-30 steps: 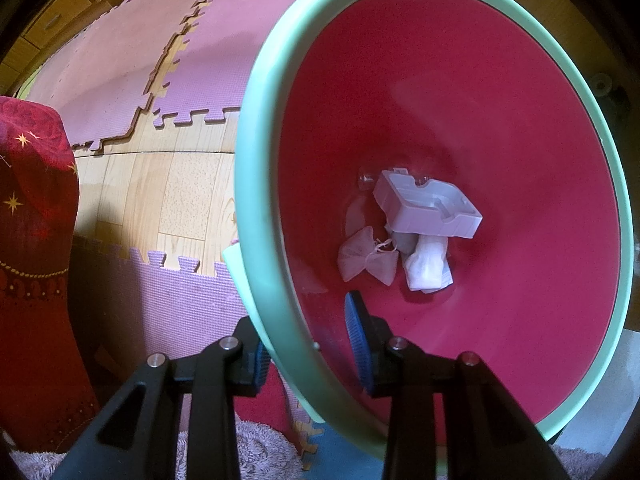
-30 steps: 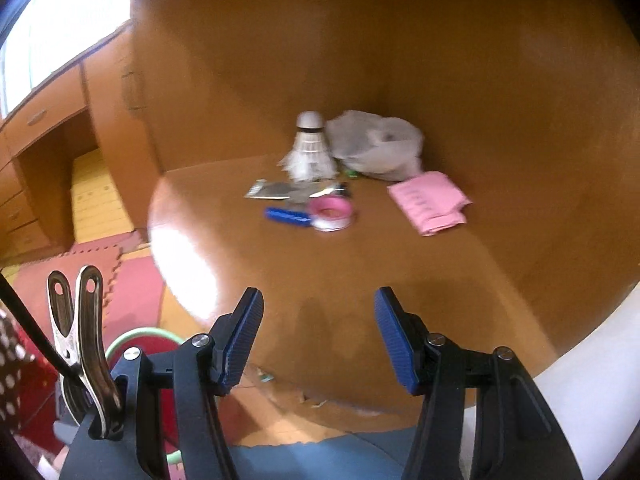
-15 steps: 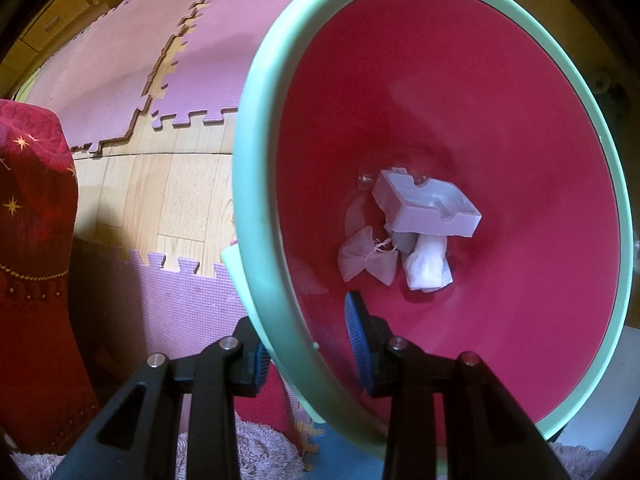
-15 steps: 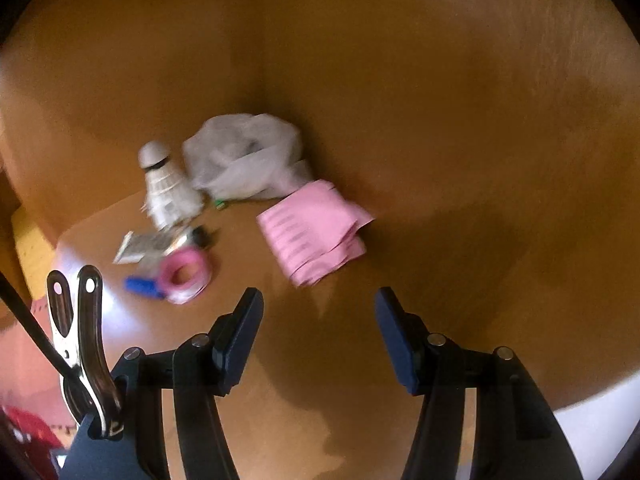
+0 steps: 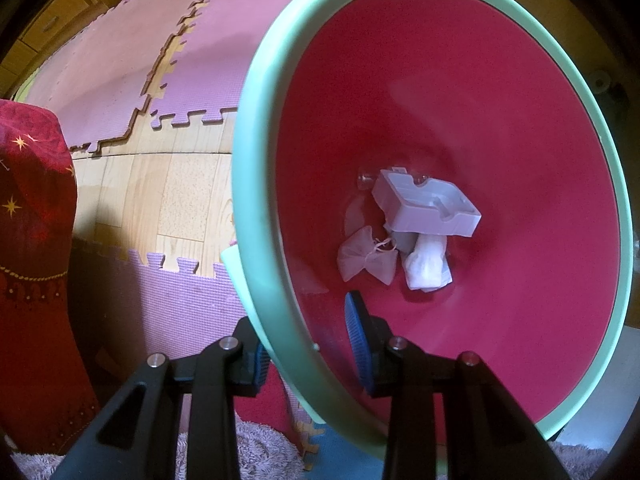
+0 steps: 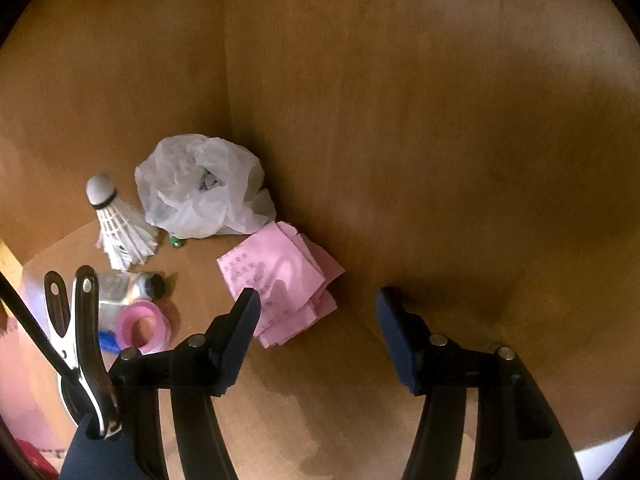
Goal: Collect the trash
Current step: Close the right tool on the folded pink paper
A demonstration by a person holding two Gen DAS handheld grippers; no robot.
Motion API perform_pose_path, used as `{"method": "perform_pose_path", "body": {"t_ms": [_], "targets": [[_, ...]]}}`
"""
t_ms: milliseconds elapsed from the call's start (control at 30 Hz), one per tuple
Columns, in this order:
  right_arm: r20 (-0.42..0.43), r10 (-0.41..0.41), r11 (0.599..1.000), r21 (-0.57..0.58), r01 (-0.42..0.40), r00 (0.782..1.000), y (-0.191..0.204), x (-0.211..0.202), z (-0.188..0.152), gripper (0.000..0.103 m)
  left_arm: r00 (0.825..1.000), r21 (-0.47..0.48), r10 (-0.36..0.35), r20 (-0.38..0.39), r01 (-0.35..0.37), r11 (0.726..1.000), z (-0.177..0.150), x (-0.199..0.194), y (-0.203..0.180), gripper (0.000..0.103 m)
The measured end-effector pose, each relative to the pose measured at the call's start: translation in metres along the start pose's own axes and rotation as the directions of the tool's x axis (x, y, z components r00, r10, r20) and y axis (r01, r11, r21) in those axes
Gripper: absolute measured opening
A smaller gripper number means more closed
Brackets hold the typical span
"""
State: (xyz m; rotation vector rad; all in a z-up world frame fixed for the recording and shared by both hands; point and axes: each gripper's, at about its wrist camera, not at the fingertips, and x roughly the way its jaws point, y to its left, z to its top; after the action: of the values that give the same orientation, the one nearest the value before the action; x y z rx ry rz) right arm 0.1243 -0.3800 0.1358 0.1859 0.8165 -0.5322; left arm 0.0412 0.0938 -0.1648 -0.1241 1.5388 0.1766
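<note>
My left gripper is shut on the mint-green rim of a bin with a red inside, held above the floor. At its bottom lie a grey plastic tray, a small white pouch and crumpled white paper. My right gripper stands open over a brown wooden shelf, with nothing between its fingers. Just ahead of its left finger lies folded pink paper. Farther back in the corner sits a crumpled white plastic bag, with a white shuttlecock to its left.
A pink tape roll, a blue item, a silver tube and a small green object lie left on the shelf. Wooden walls close the corner. Below the bin are pink and purple foam mats, wood floor and red starred fabric.
The right wrist view has swung right and closer, from the shelf's front edge to the corner; the pink paper now lies just ahead of the open fingers. The left gripper and bin kept still.
</note>
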Motion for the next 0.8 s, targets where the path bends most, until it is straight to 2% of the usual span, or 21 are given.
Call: {"method": "perform_pose_path", "body": {"t_ms": [267,533,667,700,733,767,800], "targets": [[-0.059,0.017,0.991,0.136,-0.009,0.998,-0.009,0.015,0.005,0.062,1.000,0.000,0.000,0.000,0.000,1.000,0.000,0.000,0.000,0.036],[-0.105,-0.021,0.990,0.138,0.035,0.994,0.002,0.039,0.015,0.062,1.000,-0.002,0.005,-0.006,-0.005,1.000,0.000,0.001,0.001,0.036],[-0.103,0.002,0.983,0.184,0.017,0.995,-0.003,0.047,0.012,0.062,1.000,-0.001,-0.001,-0.006,0.001,1.000,-0.001,0.001,0.002,0.036],[-0.106,0.010,0.980,0.197,0.011,0.994,-0.005,0.048,0.012,0.061,1.000,0.000,-0.001,-0.007,0.001,1.000,-0.001,0.001,0.002,0.036],[-0.108,0.017,0.979,0.206,0.005,0.994,-0.006,0.048,0.011,0.056,1.000,-0.001,0.000,-0.007,0.000,1.000,-0.001,0.001,0.002,0.036],[-0.112,0.028,0.976,0.219,-0.003,0.993,-0.010,0.048,0.012,0.046,1.000,-0.001,0.000,-0.008,0.000,1.000,-0.001,0.001,0.002,0.036],[-0.121,0.029,0.972,0.234,0.000,0.992,-0.013,0.048,0.012,0.043,1.000,-0.001,0.001,-0.009,-0.001,1.000,-0.001,0.002,0.002,0.036]]}}
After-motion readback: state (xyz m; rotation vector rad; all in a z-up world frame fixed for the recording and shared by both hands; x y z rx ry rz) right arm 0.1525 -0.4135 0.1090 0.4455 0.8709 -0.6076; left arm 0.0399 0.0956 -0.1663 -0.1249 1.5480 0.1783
